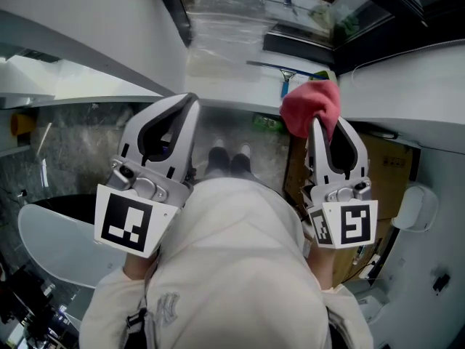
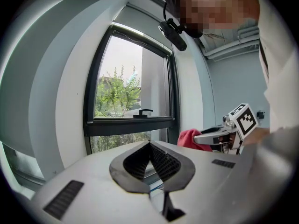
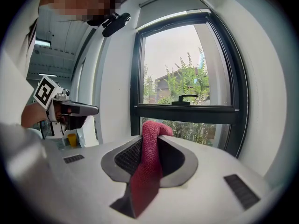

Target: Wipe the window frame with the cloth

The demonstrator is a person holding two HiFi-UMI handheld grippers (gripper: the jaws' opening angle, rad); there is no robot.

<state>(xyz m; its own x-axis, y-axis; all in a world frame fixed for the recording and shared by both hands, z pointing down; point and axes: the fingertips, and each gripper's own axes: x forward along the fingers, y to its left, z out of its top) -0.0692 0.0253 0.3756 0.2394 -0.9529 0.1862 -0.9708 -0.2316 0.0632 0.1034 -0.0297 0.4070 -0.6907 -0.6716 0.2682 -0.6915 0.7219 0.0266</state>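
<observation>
The window frame (image 2: 131, 122) is black, with a horizontal bar across the glass; it also shows ahead in the right gripper view (image 3: 187, 110) and at the top of the head view (image 1: 176, 9). My right gripper (image 3: 152, 136) is shut on a red cloth (image 3: 148, 164), which bunches above the tips and hangs down between the jaws. In the head view the cloth (image 1: 311, 106) sits at the right gripper (image 1: 328, 127), short of the white sill (image 1: 225, 75). My left gripper (image 2: 149, 146) is shut with nothing in it, held level beside the right one (image 1: 190, 102).
A black window handle (image 3: 188, 97) sits on the bar. A blue-handled tool (image 1: 290, 75) lies on the sill. A cardboard box (image 1: 389, 166) stands low on the right, a round white table (image 1: 54, 246) on the left. White wall flanks the window on both sides.
</observation>
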